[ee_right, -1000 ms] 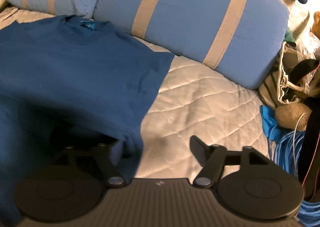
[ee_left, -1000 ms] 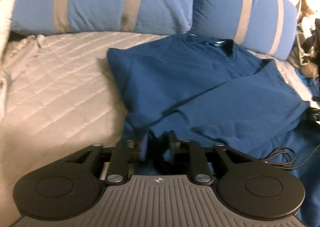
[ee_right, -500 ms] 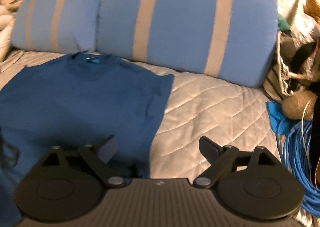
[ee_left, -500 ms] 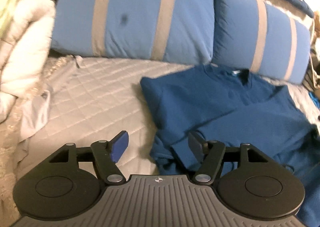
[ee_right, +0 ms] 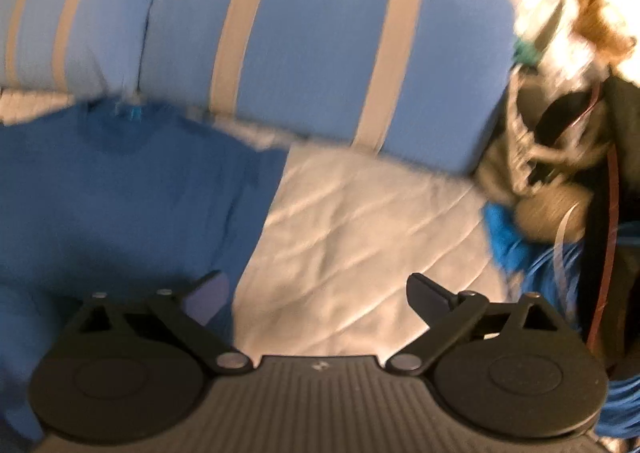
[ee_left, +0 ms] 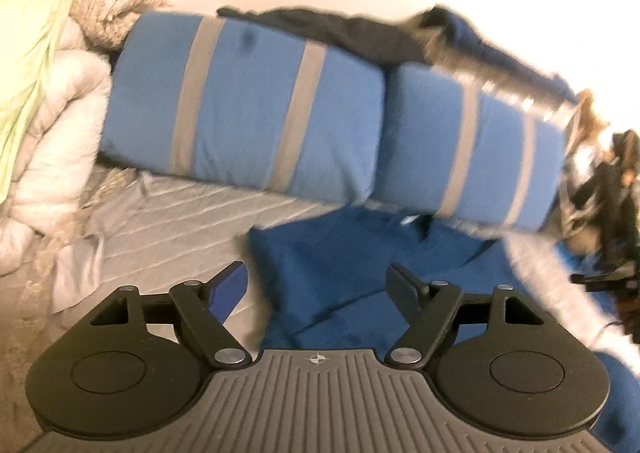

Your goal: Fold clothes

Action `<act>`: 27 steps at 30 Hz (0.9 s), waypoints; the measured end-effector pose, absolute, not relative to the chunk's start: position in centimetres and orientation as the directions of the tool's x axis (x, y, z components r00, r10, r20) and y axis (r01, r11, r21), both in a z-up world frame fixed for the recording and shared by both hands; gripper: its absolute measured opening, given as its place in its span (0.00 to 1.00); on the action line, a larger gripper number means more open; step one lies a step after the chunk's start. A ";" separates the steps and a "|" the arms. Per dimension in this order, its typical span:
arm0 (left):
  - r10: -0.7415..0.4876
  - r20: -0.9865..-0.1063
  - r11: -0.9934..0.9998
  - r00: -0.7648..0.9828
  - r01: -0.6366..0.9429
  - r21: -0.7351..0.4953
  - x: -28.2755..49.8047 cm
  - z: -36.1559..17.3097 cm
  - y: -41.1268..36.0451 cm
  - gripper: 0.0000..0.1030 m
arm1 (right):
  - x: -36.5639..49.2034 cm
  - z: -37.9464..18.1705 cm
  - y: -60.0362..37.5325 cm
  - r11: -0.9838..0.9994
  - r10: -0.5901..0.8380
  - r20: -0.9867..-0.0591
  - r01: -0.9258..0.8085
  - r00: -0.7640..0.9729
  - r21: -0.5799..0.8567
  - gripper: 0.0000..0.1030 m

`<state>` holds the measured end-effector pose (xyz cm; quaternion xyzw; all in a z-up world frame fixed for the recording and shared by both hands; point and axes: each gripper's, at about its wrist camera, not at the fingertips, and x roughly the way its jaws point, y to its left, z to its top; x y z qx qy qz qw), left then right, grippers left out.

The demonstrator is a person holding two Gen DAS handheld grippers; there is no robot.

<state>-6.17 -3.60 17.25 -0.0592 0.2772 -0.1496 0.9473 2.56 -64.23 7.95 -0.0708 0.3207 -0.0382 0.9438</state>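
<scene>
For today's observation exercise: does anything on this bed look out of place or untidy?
Yes. Dark clothing is draped over the striped pillows, and cables and bags clutter the bed's right edge. The blue sweatshirt lies only partly folded.

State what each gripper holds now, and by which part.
Nothing: the left gripper and right gripper are both open, above the blue shirt.

Lighting warm, indoor; both views motion-blurred. Striped pillows (ee_left: 248,109) smeared, worst toward their right end; wall above them blown out white. Fisheye bending at frame edges. Quilted bed cover (ee_right: 360,221) below the pillows bright, soft-focused. Blue shirt (ee_right: 120,189) dark, detail lost
</scene>
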 end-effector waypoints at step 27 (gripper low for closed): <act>-0.405 -0.318 0.910 0.857 0.345 -0.230 -18.7 28.6 3.4 0.81 | -21.9 34.5 -75.3 0.992 -0.044 -0.149 0.025 0.988 -0.122 1.00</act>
